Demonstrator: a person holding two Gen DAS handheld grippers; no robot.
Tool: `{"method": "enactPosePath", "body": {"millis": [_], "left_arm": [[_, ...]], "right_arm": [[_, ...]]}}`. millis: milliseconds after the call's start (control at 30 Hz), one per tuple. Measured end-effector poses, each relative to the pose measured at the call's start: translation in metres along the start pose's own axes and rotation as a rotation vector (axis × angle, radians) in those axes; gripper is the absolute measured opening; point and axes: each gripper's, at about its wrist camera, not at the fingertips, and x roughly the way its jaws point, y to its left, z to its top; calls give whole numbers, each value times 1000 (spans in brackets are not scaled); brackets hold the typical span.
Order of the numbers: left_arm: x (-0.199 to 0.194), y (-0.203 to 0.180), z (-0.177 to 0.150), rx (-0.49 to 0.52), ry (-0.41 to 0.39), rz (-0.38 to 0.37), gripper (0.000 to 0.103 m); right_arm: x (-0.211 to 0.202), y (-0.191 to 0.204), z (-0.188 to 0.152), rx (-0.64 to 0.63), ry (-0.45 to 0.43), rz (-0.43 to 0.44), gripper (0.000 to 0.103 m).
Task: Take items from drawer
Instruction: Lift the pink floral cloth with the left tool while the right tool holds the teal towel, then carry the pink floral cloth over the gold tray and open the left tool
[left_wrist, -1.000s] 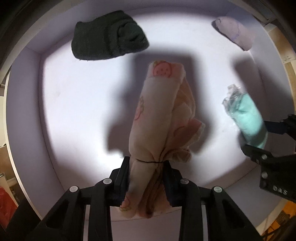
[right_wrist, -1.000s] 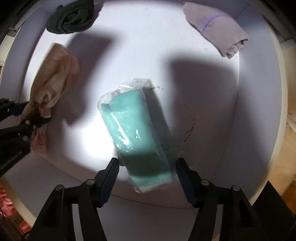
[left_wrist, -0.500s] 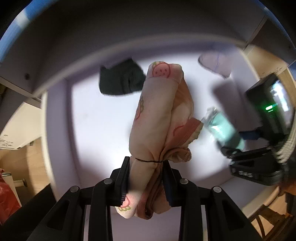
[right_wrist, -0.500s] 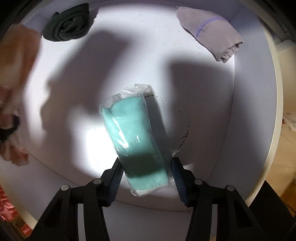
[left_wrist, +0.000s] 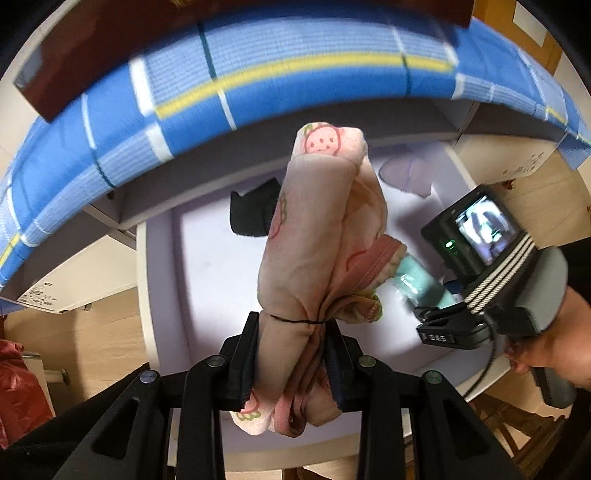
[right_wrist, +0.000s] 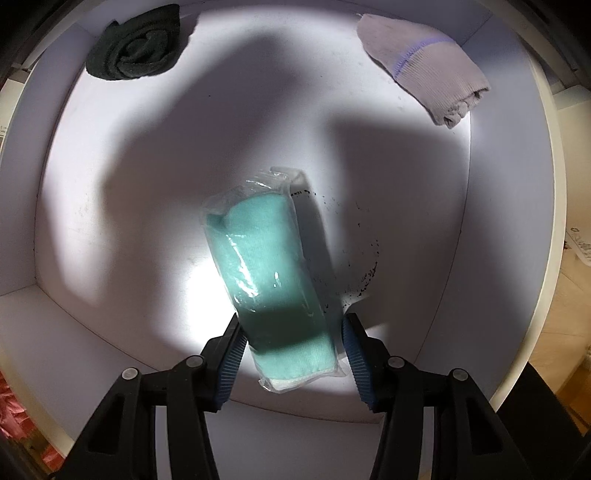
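My left gripper (left_wrist: 291, 354) is shut on a pink printed cloth bundle (left_wrist: 317, 229) tied with a black thread, held up above the white drawer (left_wrist: 207, 266). In the right wrist view a teal cloth in a clear plastic packet (right_wrist: 269, 273) lies on the drawer floor (right_wrist: 110, 221). My right gripper (right_wrist: 291, 343) is shut on the packet's near end, with both blue pads pressing its sides. Far back in the drawer lie a rolled dark green sock (right_wrist: 136, 48) on the left and a pale lilac sock (right_wrist: 424, 70) on the right.
A blue checked bed cover (left_wrist: 258, 88) overhangs the drawer's back. The right hand-held gripper body (left_wrist: 480, 258) and a hand (left_wrist: 546, 350) show at the drawer's right side. Black specks (right_wrist: 362, 273) dot the floor beside the packet. Wooden flooring (left_wrist: 92, 332) lies to the left.
My left gripper has lifted the pink bundle up and out of the drawer, away from the floor. My right gripper's fingers have closed in on the teal packet.
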Motion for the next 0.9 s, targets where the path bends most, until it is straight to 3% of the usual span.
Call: {"method": "enactPosePath", "body": {"millis": [167,600,800,900], "left_arm": [[-18,5,3,-17,-48,-14,31],[-130,19,45,-10,-275,-134,31],[-171,25,98,47,-362,-82,31],[-171,18,127,158,-368,-3,31]], "right_arm": [[0,0,0,0,-1,0,54],[16,6,9,2,-1,4,54],[13,6,10,2,0,5,54],[11,6,11,3,0,8,54]]}}
